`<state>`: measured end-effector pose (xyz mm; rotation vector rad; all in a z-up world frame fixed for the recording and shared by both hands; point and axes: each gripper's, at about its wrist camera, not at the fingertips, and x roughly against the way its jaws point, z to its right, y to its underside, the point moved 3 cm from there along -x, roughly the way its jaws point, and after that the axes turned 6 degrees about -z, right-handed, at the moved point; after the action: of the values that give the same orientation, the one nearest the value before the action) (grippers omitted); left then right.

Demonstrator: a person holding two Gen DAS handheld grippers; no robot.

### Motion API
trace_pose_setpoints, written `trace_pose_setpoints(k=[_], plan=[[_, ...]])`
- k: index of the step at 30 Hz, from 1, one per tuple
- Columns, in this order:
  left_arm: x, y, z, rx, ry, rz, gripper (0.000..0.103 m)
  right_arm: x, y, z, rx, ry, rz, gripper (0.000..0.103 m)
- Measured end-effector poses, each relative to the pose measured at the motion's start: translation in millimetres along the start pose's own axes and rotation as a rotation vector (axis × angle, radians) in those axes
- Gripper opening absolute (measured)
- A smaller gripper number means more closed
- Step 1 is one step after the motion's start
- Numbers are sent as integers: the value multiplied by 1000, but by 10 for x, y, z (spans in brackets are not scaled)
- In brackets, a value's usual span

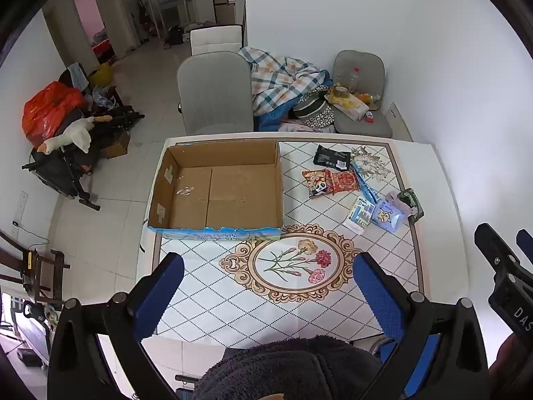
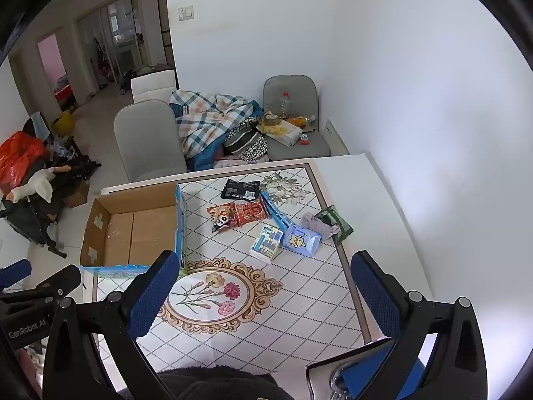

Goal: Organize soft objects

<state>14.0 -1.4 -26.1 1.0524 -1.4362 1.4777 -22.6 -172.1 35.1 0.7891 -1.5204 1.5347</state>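
Note:
An empty open cardboard box (image 1: 220, 190) (image 2: 133, 230) stands on the left part of the tiled table (image 1: 299, 300) (image 2: 283, 316). To its right lie soft packets: a black pouch (image 1: 331, 157) (image 2: 240, 189), an orange panda snack bag (image 1: 318, 183) (image 2: 221, 218), a red snack bag (image 1: 344, 180) (image 2: 251, 212), a white-blue tissue pack (image 1: 359, 214) (image 2: 267, 245), a blue tissue pack (image 1: 388, 216) (image 2: 299, 240), a lilac cloth (image 1: 398, 200) (image 2: 318, 224) and a green packet (image 1: 413, 200) (image 2: 334, 223). My left gripper (image 1: 268, 283) and right gripper (image 2: 266, 286) are open and empty, above the table's near edge.
Two grey chairs (image 1: 216, 96) (image 2: 293, 116) and a plaid blanket pile (image 1: 283, 80) stand behind the table. A white wall (image 2: 433, 133) is on the right. Clutter with a plush goose (image 1: 71, 135) sits on the floor at left. A dark fleece sleeve (image 1: 289, 370) is under the camera.

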Motion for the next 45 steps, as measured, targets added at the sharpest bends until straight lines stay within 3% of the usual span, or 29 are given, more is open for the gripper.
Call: trace_pose_setpoints(k=[10,45], plan=[[44,28,-20,16,24,27,103,17,-41,-33,6,14,8,103],[97,19,-68,17,-1,37,103,-7,-38,-9,9,4,12,103]])
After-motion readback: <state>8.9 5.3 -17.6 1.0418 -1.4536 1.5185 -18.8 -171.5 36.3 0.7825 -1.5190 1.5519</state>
